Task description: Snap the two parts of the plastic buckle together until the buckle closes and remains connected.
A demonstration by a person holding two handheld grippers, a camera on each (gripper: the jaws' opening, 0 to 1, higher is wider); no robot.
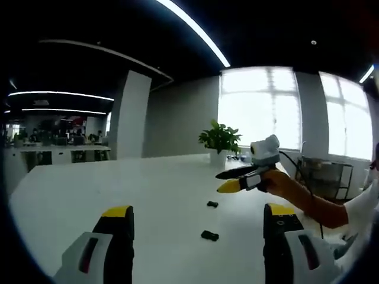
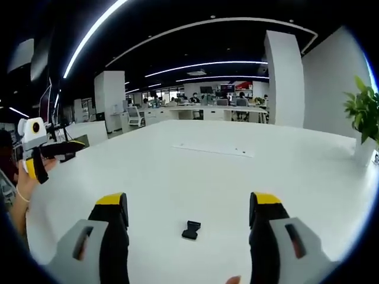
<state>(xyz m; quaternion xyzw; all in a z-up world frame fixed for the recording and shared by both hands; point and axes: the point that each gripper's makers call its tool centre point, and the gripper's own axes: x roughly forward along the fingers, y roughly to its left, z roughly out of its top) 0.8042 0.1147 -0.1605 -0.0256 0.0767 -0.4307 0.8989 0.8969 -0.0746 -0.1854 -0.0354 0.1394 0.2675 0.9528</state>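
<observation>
Two small black buckle parts lie apart on the white table (image 1: 89,195): one part (image 1: 212,204) farther off, the other part (image 1: 209,235) nearer, both between my left gripper's (image 1: 197,213) open, yellow-tipped jaws. In from the right comes my right gripper (image 1: 220,182), held by a hand above the table beyond the parts. In the right gripper view, my right gripper (image 2: 189,201) stands open over the table with a black buckle part (image 2: 190,229) lying just below the gap between its jaws. The left gripper (image 2: 74,151) hovers at the far left, held by a hand.
A potted plant (image 1: 219,142) stands on the table's far side by the windows, and appears again as the plant (image 2: 361,112) at the right edge. A dark chair (image 1: 323,174) sits past the table's right edge. A pale strip (image 2: 213,150) lies mid-table. Office desks with people fill the background.
</observation>
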